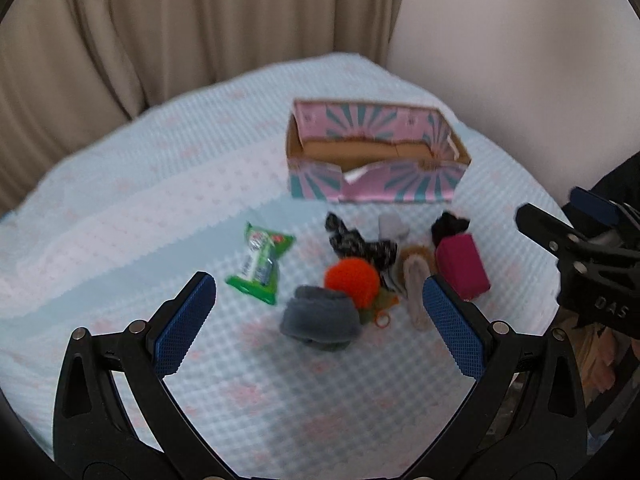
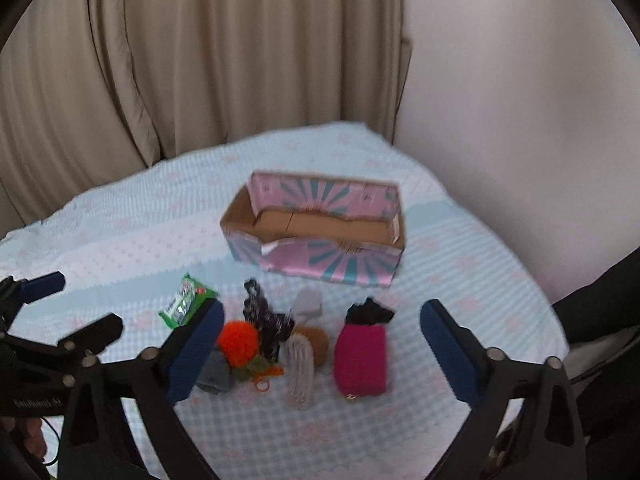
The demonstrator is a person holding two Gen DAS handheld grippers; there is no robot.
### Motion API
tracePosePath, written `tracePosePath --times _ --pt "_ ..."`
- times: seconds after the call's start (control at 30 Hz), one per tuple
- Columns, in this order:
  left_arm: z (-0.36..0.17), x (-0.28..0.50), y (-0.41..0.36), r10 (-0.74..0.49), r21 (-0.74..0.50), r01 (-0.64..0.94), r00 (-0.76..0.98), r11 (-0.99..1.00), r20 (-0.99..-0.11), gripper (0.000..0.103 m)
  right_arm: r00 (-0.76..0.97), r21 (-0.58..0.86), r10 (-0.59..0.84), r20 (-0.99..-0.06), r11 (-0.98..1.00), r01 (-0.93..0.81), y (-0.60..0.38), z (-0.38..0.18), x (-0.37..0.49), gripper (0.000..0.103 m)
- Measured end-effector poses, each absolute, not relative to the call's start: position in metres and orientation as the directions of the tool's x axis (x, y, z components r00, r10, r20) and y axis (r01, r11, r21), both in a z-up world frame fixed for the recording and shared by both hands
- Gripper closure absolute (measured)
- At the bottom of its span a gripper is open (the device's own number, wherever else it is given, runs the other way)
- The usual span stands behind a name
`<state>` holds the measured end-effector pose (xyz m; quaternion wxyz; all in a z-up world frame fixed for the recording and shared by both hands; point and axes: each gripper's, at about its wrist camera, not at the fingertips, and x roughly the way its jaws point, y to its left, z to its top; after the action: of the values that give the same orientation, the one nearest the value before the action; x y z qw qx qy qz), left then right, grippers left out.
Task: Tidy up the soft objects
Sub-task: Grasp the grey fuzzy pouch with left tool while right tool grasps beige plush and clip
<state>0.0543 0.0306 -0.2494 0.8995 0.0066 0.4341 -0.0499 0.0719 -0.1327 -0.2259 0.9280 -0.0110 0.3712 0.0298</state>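
Note:
A pile of soft things lies on the pale blue bedspread (image 1: pixel 120 200): an orange pompom (image 1: pixel 352 280), a grey rolled cloth (image 1: pixel 320 320), a black-and-white fabric piece (image 1: pixel 356 244), a magenta knitted pouch (image 1: pixel 462 266) and a beige brush-like item (image 1: pixel 416 284). Behind them stands an open pink-and-teal cardboard box (image 1: pixel 376 152), empty. My left gripper (image 1: pixel 320 288) is open and empty, held above the pile. My right gripper (image 2: pixel 320 316) is open and empty, over the same pile, with the pouch (image 2: pixel 360 356) and the pompom (image 2: pixel 238 338) between its fingers. The box also shows in the right wrist view (image 2: pixel 316 224).
A green snack packet (image 1: pixel 260 264) lies left of the pile. Beige curtains (image 1: pixel 160 40) hang behind the bed and a white wall (image 1: pixel 520 60) stands at the right. The right gripper's body (image 1: pixel 580 256) shows at the left view's right edge.

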Motion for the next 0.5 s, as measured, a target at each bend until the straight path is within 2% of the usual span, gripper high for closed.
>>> tracePosePath --times 0.17,0.27,0.33,0.5 --pt "-0.317 0.067 0.025 -0.077 -0.037 0.081 0.58 0.996 -0.811 0.001 0.694 -0.04 0.047 -0.719 0.993 -0.11 -0.127 -0.283 0.103 0.012" --pt "-0.35 0.074 0.025 -0.066 -0.039 0.06 0.564 0.997 -0.823 0.001 0.665 -0.044 0.064 -0.744 0.988 -0.145 -0.127 -0.319 0.119 0.02" --pt "-0.369 0.078 0.025 -0.053 -0.036 0.041 0.557 0.999 -0.829 0.002 0.644 -0.045 0.071 -0.762 0.986 -0.162 -0.127 -0.345 0.129 0.03" --pt "-0.406 0.088 0.028 -0.047 -0.042 0.022 0.555 0.999 -0.831 0.002 0.607 -0.034 0.08 -0.791 0.984 -0.174 -0.124 -0.389 0.142 0.036"
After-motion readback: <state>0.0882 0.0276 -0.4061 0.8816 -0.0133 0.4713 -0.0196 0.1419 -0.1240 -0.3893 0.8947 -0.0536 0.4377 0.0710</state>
